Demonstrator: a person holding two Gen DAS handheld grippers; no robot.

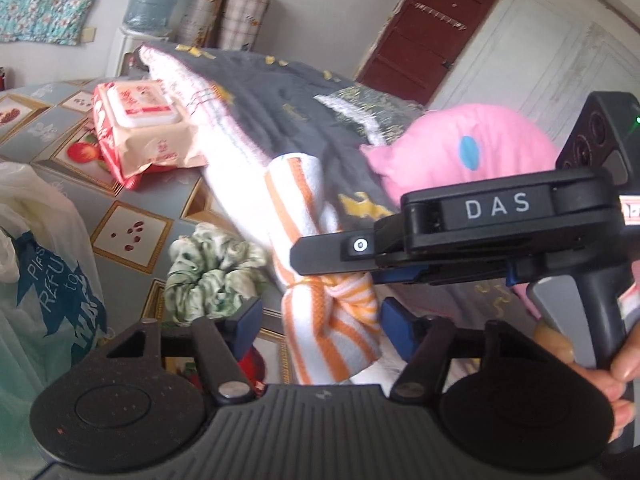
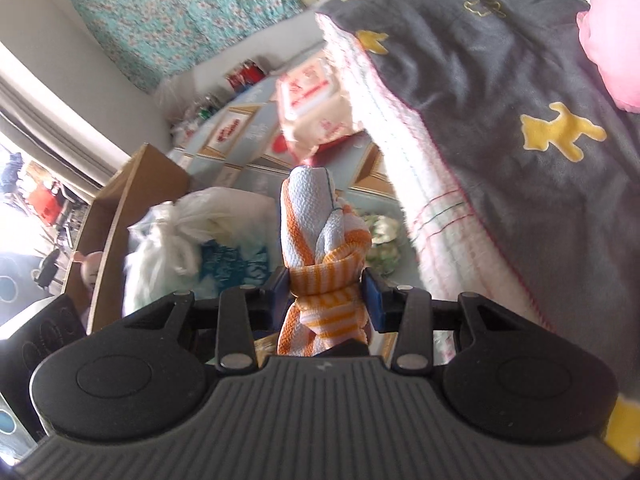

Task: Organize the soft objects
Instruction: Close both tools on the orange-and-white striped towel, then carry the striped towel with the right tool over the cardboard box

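Two blue pads of the right gripper (image 2: 326, 294) press on the knot of an orange-and-white striped towel (image 2: 320, 248), whose rolled end stands up beyond the fingers. In the left wrist view the right gripper (image 1: 340, 276) reaches in from the right, clamped on the same towel (image 1: 316, 280), with a person's hand (image 1: 592, 364) on its handle. The left gripper (image 1: 320, 320) stands spread around the towel's lower part; its pads (image 1: 246, 316) sit on either side of the cloth, apart from it on the left, while contact on the right cannot be told. Just left of the towel lies a green-and-white scrunchie (image 1: 212, 276) on the patterned tabletop (image 1: 132, 196). Behind are a grey blanket with yellow figures (image 1: 280, 104), a pink plush (image 1: 460, 148), a wet-wipes pack (image 1: 144, 128) and, at far left, a plastic bag (image 1: 44, 264).
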